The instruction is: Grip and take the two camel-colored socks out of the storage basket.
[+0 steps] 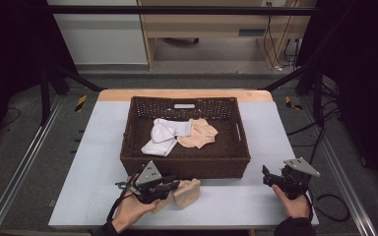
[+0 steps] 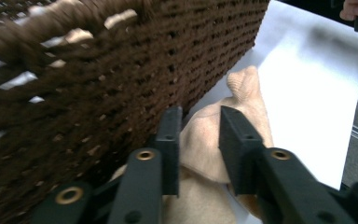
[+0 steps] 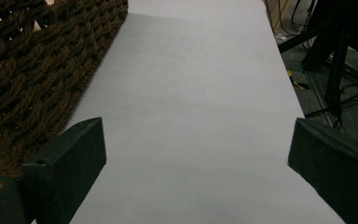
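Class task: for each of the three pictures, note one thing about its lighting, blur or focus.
High view: the room's edges are dark and the table is lit brightest. Left gripper view: the near part of the wicker basket is smeared with blur, while the beige sock is sharper. Right gripper view: the table surface shows even light, and the basket casts a soft shadow.

Looks like a lab set up for recording. Black metal frame (image 1: 177, 10) over a table (image 1: 103, 147) with a grey top, dark curtains (image 1: 10, 44) at both sides, cables (image 1: 275, 44) on the floor, rails (image 1: 24, 162) beside the table.
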